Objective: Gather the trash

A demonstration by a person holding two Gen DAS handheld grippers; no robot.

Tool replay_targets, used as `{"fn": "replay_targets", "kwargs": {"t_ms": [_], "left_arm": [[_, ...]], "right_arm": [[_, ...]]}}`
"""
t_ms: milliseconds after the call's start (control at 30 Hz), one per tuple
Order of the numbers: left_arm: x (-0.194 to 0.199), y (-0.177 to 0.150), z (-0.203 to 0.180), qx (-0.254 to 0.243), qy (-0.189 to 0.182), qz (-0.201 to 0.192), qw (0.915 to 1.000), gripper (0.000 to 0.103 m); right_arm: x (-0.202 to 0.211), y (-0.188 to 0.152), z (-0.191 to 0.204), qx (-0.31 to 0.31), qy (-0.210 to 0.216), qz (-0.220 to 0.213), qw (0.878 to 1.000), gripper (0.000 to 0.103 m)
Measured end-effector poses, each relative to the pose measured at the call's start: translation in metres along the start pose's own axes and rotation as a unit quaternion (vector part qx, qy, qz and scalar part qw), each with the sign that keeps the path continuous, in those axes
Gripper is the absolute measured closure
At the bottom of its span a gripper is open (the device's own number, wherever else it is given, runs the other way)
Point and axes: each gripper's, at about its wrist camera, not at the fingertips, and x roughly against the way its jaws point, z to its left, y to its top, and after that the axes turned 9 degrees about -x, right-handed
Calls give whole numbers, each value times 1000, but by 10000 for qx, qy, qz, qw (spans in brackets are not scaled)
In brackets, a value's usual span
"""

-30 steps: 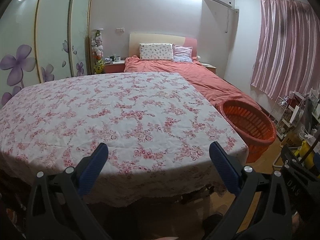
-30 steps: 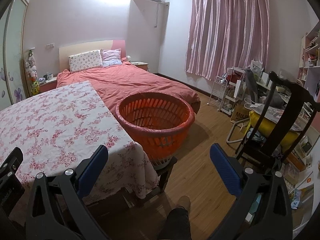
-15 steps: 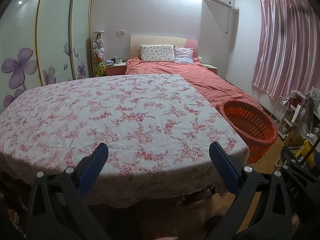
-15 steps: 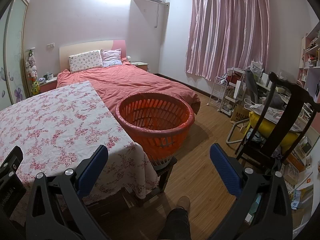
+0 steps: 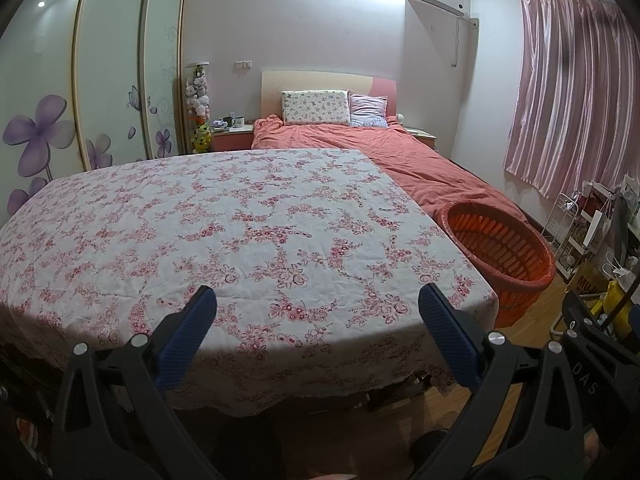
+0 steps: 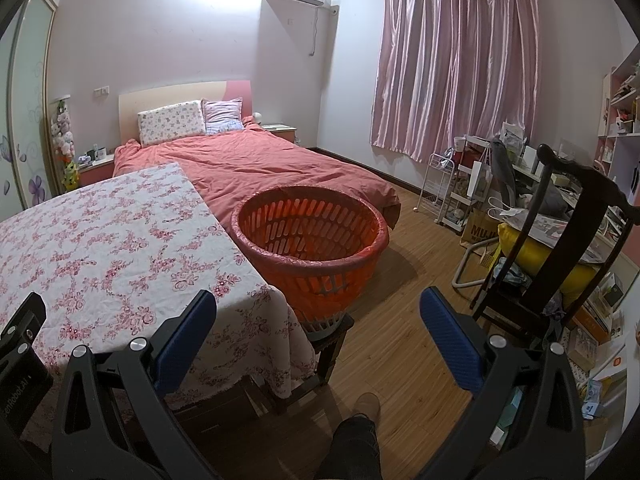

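Grippers spread, empty, above near edge of floral-cloth table (image 5: pixel 248 216).
Left gripper (image 5: pixel 318 320) and right gripper (image 6: pixel 318 320) both wide apart; orange basket (image 6: pixel 310 240) just beside table's right edge, bare wood floor (image 6: pixel 404 320) alongside.

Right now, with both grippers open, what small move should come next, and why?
Probably pan toward the cluttered shelves. The floral tablecloth shows no trash, the orange basket looks empty, and the left gripper and right gripper hold nothing.

White letters "DAS" stand on the black plastic gripper body (image 5: pixel 588 376) at the left view's right edge. A brown paper bag (image 6: pixel 478 230) by the white wire rack (image 6: pixel 438 184) reads "MUJI".
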Motion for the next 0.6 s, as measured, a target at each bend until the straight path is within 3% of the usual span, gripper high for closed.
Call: {"fn": "replay_targets", "kwargs": {"t_ms": [600], "left_arm": [[0,0,2,34,16,8,10000,4]], "right_arm": [[1,0,1,1,7,8,10000,2]]}}
